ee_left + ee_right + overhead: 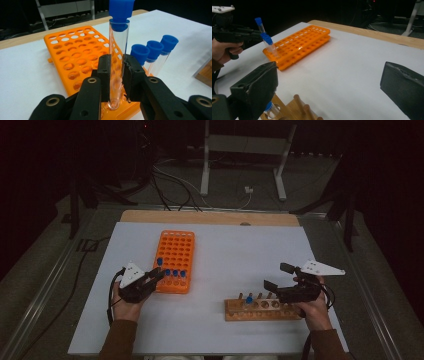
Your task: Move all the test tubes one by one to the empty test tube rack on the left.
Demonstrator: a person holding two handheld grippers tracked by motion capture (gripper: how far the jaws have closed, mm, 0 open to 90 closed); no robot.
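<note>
Five blue-capped tubes [119, 57] (one held), two racks [174, 260].

A white metal stand [243, 150] and dark cables [165, 182] occupy the floor beyond the table [210, 217].

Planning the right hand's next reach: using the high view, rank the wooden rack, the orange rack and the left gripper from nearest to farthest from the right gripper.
1. Wooden rack, just beneath the right gripper.
2. Orange rack, across the table toward the left.
3. Left gripper, at the orange rack's far-left side, holding a tube.

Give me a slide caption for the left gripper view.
Left claw shut on a blue-capped test tube, upright over the orange rack.
</note>
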